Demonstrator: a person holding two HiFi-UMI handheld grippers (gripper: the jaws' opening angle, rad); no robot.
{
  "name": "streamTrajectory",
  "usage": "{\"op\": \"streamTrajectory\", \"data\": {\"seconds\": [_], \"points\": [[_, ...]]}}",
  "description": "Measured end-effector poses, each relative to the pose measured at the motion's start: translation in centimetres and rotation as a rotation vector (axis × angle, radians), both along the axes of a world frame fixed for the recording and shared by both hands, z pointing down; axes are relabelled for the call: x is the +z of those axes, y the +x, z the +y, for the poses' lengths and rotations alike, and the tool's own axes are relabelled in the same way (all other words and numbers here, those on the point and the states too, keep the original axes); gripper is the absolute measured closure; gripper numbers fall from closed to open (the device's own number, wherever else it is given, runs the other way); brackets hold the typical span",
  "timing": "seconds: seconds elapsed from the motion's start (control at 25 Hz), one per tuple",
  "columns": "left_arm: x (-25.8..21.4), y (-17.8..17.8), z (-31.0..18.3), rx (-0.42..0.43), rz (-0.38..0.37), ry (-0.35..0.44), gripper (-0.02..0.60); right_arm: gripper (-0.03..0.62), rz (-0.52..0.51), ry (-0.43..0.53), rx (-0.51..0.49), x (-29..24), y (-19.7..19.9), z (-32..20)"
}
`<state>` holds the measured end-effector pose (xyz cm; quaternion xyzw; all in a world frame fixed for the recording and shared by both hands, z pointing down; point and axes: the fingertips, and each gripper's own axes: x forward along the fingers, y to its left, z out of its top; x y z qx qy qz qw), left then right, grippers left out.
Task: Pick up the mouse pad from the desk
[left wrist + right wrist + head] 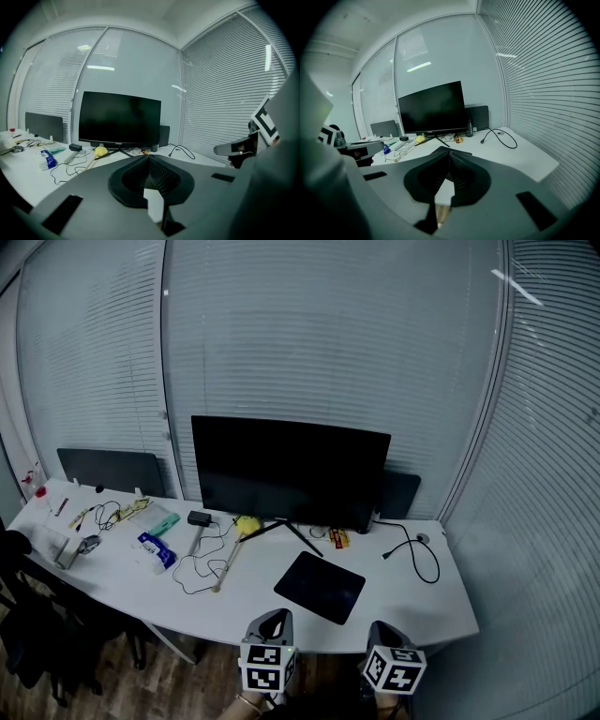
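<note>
1. You're on the approach: both grippers hang off the desk's (122, 582) near edge, pad (320, 587) untouched.
2. Left gripper (274, 617) and right gripper (382, 626) are pinched closed, empty.
3. The pad lies flat, near-right, before the monitor (291, 470).
4. Next, open one gripper and catch a pad corner; the cable (386, 553) to its right looks clear.

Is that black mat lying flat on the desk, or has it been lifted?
Flat. The mouse pad lies spread on the desk, no edge raised, in front of the monitor.
</note>
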<state>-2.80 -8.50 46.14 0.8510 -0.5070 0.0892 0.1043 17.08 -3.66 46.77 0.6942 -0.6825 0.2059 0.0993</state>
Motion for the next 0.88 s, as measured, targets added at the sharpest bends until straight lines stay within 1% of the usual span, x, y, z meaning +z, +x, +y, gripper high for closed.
{"op": "streamTrajectory", "data": {"seconds": [0.32,0.52,0.88], "points": [[-1.0,2.2,-5.5,0.030,0.011,0.014,0.563,0.560,0.012,0.011,0.035,-1.1,2.5,-4.7],[-1.1,3.2,-8.6,0.052,0.011,0.007,0.565,0.560,0.010,0.010,0.051,-1.2,3.2,-7.5],[-0.8,3.2,-13.8,0.052,0.010,-0.011,0.563,0.560,0.009,-0.010,0.051,-0.8,3.3,-12.5]]}}
